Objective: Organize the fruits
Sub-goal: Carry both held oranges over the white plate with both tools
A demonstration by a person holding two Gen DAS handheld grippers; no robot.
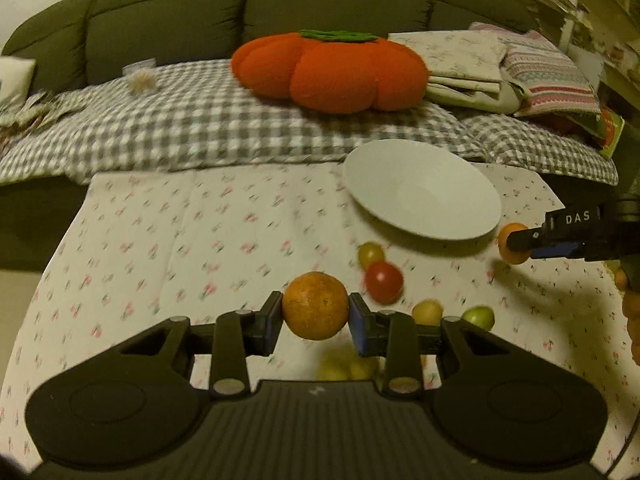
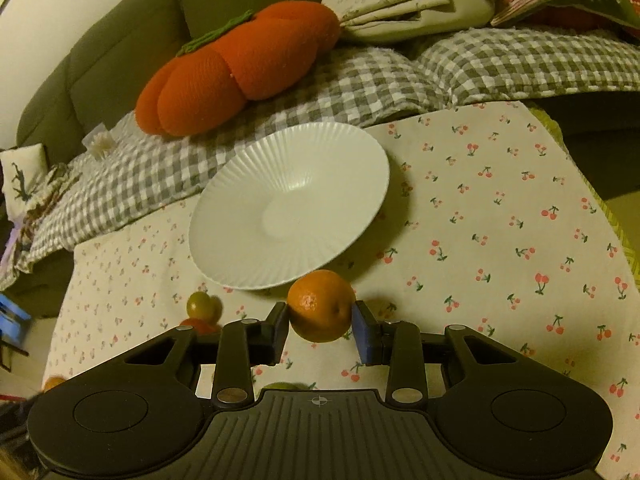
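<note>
Item: two small oranges, one per gripper, both lifted clear of the tabletop (image 2: 500, 208).

Left gripper (image 1: 316, 314): jaws pinching the larger orange (image 1: 315, 306) across its widest part, pads on opposite sides.

Right gripper (image 2: 321, 316): jaws pinching the smaller orange (image 2: 321, 306) likewise at the middle.

Handling, as judged: light, round, firm but yielding rind; inclined to roll or slip if held off-centre, bruises under hard squeeze. Best hold is across the equator, as now.

White plate (image 2: 288, 204): bare, directly ahead of the right jaws; ahead and to the right of the left jaws.

Loose stock on the tabletop: red tomato (image 1: 383, 282) and yellow-green fruit (image 1: 370, 254) just right of the left jaws; two more small fruits (image 1: 427, 312) further right. Thin-skinned, likely soft; grip gently.
</note>
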